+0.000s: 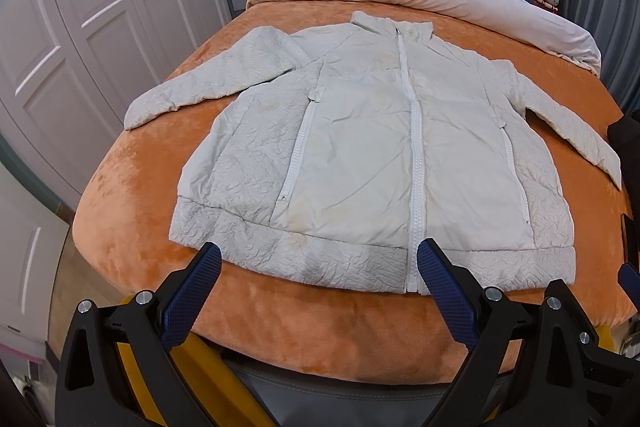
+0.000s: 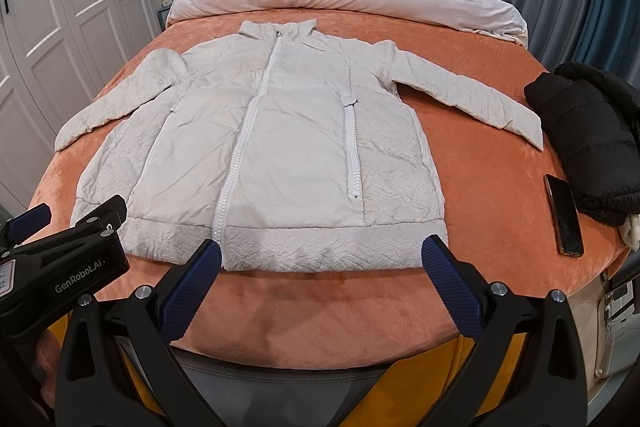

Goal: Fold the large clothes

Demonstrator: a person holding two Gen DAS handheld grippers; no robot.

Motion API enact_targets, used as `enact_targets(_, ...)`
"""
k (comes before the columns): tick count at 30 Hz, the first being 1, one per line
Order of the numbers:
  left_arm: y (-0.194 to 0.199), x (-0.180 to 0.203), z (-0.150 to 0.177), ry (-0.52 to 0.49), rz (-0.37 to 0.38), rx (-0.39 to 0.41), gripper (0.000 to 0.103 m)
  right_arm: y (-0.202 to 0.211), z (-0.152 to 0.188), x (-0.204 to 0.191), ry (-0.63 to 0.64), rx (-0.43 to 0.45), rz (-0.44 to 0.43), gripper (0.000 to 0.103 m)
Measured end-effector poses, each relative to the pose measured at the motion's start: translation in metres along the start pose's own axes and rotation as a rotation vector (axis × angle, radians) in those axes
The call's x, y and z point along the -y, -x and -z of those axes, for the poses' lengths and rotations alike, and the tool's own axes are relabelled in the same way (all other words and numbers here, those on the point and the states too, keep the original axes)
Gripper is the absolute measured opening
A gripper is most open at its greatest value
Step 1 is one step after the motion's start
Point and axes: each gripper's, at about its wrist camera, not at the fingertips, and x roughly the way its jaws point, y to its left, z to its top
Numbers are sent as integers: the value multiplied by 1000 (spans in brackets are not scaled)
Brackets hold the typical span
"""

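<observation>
Padding gives the white jacket (image 1: 360, 147) bulk but, I judge, little weight; it lies zipped and face-up on the orange bed (image 1: 320, 315), sleeves spread left and right, hem nearest, collar far; its shell looks smooth and likely slippery. Both the left hand-held gripper (image 1: 318, 259) and the right hand-held gripper (image 2: 320, 255) hang wide open just short of the hem, holding nothing; a cuff or shoulder seam seems the surest hold.

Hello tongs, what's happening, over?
Left tongs and right tongs open, empty. White jacket flat, zipped, unfolded. Phone and black coat beside right sleeve.
</observation>
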Motion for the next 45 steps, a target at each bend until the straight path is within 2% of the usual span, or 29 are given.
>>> enact_targets(27,-2,-5,1,4,-4,-6,94,-7,1,-3,2,-16,0,98)
enact_targets(45,-18,-6,2,8,-6,-31,94,-19,0,-5,18,-37,1,98)
